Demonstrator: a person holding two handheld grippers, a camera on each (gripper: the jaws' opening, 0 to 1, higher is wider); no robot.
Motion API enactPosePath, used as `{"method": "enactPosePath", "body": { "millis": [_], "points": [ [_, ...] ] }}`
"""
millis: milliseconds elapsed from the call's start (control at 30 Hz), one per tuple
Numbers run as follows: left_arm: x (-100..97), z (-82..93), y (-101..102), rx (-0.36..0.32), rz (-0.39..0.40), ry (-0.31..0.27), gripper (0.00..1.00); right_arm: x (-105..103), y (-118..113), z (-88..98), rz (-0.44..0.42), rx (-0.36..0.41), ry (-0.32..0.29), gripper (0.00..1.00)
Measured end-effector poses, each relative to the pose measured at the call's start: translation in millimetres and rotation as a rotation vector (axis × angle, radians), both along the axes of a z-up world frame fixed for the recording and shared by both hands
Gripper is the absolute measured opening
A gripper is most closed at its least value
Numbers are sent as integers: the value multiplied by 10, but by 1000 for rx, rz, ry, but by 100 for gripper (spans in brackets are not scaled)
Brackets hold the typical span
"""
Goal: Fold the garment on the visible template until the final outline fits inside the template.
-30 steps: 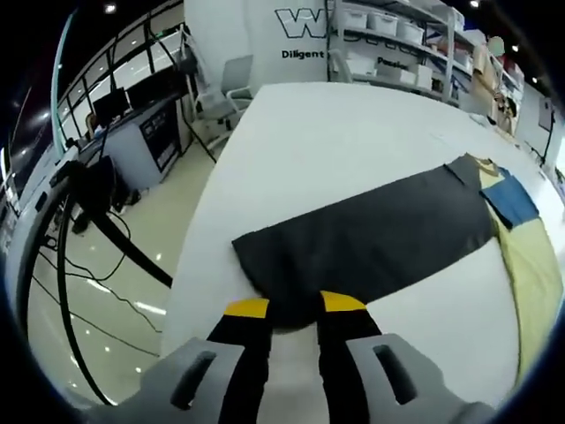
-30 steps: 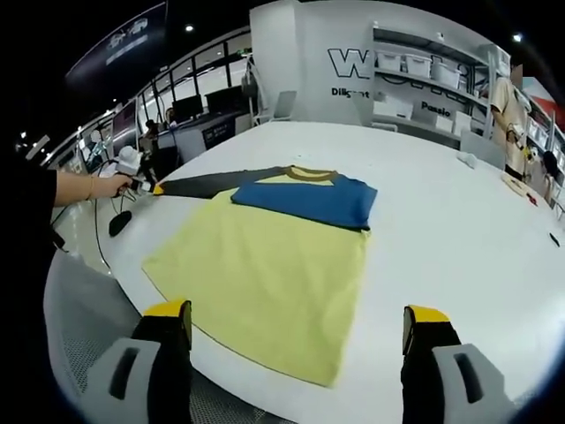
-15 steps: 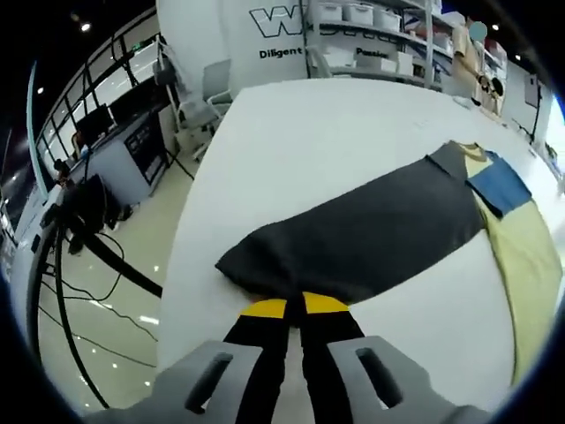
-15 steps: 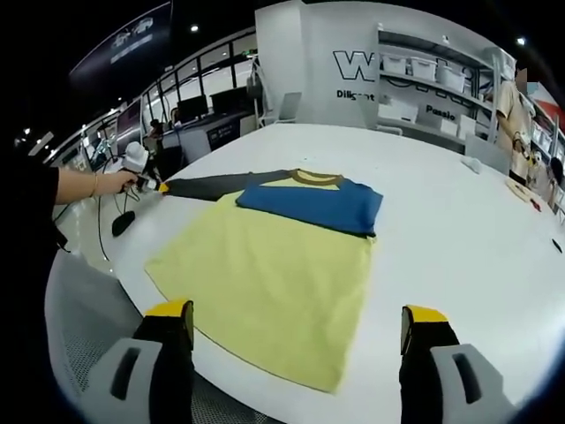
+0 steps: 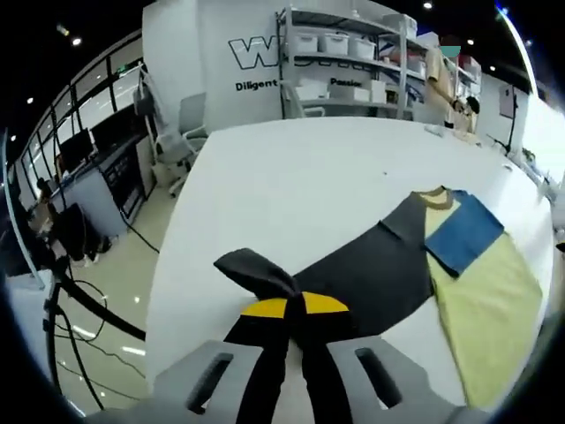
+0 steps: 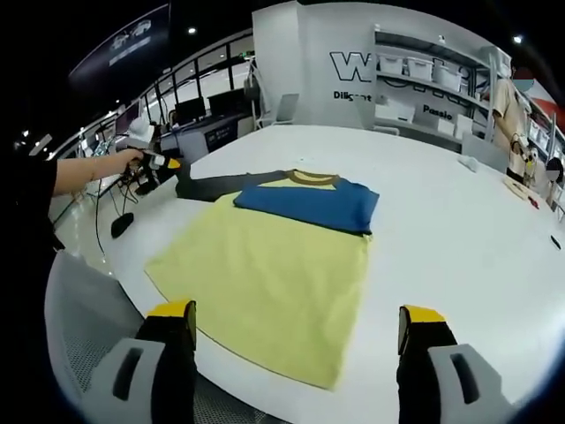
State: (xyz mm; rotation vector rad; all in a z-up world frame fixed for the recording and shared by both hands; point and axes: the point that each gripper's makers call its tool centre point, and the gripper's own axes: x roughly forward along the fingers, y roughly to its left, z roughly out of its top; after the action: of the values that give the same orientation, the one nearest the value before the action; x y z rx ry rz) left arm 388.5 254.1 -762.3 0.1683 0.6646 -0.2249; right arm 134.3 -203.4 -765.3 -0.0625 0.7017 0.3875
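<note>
In the left gripper view, the left hand-held gripper [image 5: 295,306] is pinching its yellow-tipped jaws together on the end of the dark grey sleeve [image 5: 353,269], which is bunching into a raised fold just beyond the jaws. Past that, the sleeve is lying flat on the white tabletop [image 5: 291,177], running toward the garment [image 5: 481,291], whose blue sleeve [image 5: 463,231] is lying folded over its pale yellow body near the brown collar.

In the right gripper view, the right hand-held gripper [image 6: 296,320] is hovering with its jaws spread wide apart and nothing between them, near the tabletop's front edge. Just beyond it, the garment [image 6: 265,278] is lying spread on the tabletop [image 6: 459,230], yellow body nearest, the blue sleeve [image 6: 309,201] lying across its chest below the collar. The grey sleeve [image 6: 221,181] is stretching off to the left, where a person's hand [image 6: 124,161] is holding the left hand-held gripper [image 6: 168,163] at the sleeve's end, seemingly lifted slightly off the surface, though this is small in the view. No template outline is distinguishable on the tabletop.

Farther back, shelving with white storage bins [image 6: 433,84] is standing against the wall, and a person [image 6: 512,110] is standing at the right.
</note>
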Motion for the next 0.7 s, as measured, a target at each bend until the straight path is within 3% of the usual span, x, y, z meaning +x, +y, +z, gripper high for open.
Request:
{"method": "enactPosePath", "body": {
  "millis": [133,300,367,433,567,700],
  "points": [
    [116,191,-323,-45,-43,-22,8,-25,12,-10,15,-9,6,94],
    [221,318,-639,12,-89,-26,8,-25,14,6,15,-7,-1,93],
    [266,383,-774,1,-108,-41,8,-22,11,7,12,-8,-2,92],
    [327,474,-1023,-53,-123,-47,8,-25,12,6,12,-8,-1,92],
    [374,548,-1309,-70,-155,-54,8,-20,2,10,10,-6,-3,92],
    [440,647,-1736,-108,-212,-72,8,3,-11,24,-4,4,-11,91]
  ]
}}
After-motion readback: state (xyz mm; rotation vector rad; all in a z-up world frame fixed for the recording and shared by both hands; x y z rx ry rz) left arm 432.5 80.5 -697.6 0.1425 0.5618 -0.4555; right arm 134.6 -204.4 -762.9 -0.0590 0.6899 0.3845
